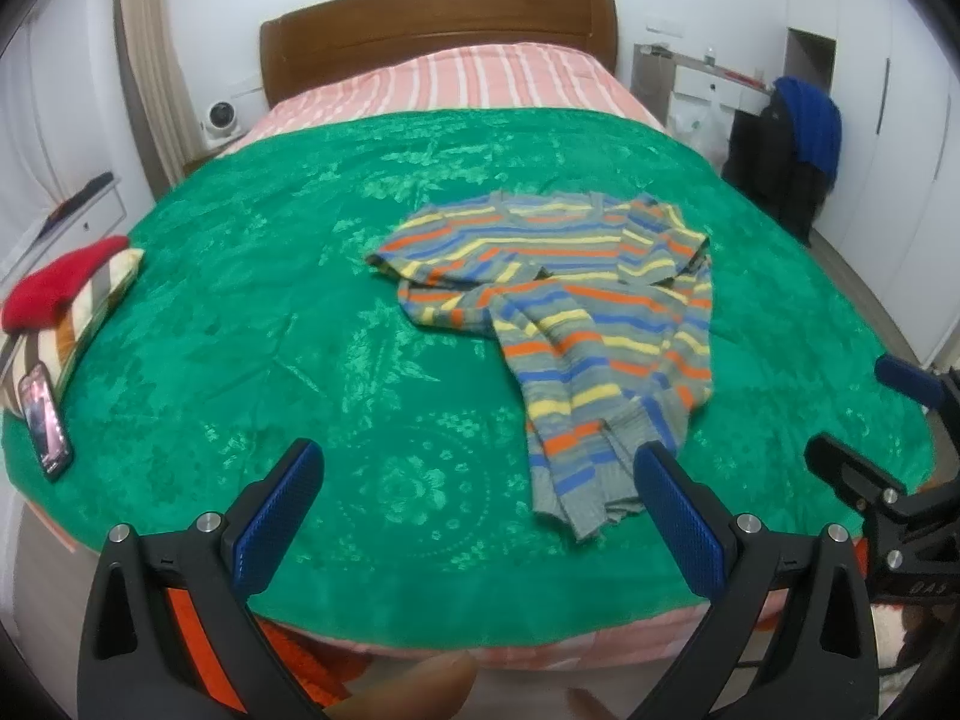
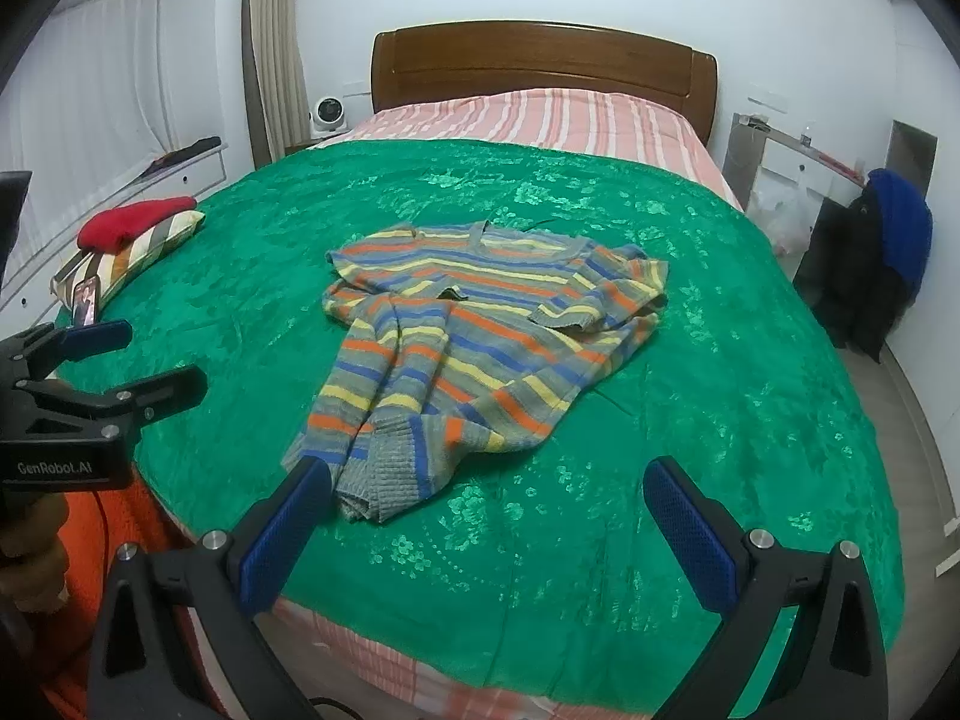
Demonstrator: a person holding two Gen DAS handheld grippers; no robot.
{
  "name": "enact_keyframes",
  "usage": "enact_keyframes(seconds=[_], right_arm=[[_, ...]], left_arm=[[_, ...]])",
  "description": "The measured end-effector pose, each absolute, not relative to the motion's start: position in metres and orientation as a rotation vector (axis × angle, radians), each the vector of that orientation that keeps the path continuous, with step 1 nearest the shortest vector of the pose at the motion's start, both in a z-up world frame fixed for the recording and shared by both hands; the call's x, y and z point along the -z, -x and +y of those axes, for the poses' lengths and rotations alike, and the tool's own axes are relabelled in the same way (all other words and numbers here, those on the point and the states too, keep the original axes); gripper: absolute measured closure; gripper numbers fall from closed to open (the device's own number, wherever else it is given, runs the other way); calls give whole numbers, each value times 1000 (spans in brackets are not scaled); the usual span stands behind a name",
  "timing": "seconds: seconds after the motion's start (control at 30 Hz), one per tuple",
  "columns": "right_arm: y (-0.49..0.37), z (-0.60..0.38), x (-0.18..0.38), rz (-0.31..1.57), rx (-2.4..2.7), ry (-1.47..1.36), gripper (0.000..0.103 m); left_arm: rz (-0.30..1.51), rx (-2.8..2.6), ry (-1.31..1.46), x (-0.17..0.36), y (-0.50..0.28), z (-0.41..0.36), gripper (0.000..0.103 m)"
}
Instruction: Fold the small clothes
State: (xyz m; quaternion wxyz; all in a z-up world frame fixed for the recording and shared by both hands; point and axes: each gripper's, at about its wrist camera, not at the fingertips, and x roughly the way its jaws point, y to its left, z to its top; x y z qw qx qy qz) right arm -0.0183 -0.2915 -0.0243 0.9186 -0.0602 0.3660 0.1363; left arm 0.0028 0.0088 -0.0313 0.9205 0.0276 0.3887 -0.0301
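Garment: grey knitted sweater with orange, yellow and blue stripes (image 1: 558, 324), lying rumpled and partly folded over itself on the bed, a little toward the near edge; neckline toward the headboard, ribbed hem toward the cameras.
Surface: shiny green patterned bedspread (image 1: 240, 276) over a pink-and-white striped sheet (image 1: 480, 75); brown wooden headboard (image 1: 438, 18) at the far end.
Left gripper (image 1: 480, 480): black frame, blue ribbed pads, jaws wide apart, nothing between them; raised above the near edge of the bed, tilted downward. Its right finger overlaps the sweater hem in the left wrist view; contact cannot be told.
Right gripper (image 2: 492, 498): same build, jaws wide apart, empty; above the near edge, its left finger just beside the hem in its own view.
Bed, left edge: red knitted item (image 2: 135, 222) on a striped cushion (image 2: 150, 249); a phone (image 2: 85, 299) leaning beside it.
Room, right side: blue and black clothes (image 2: 894, 240) hung by the wall.
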Motion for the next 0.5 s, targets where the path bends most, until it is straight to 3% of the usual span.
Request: enact_keyframes(seconds=[0.5], right_arm=[[18, -291, 28, 764, -281, 123, 0]], left_arm=[[808, 74, -63, 33, 1, 4, 0]])
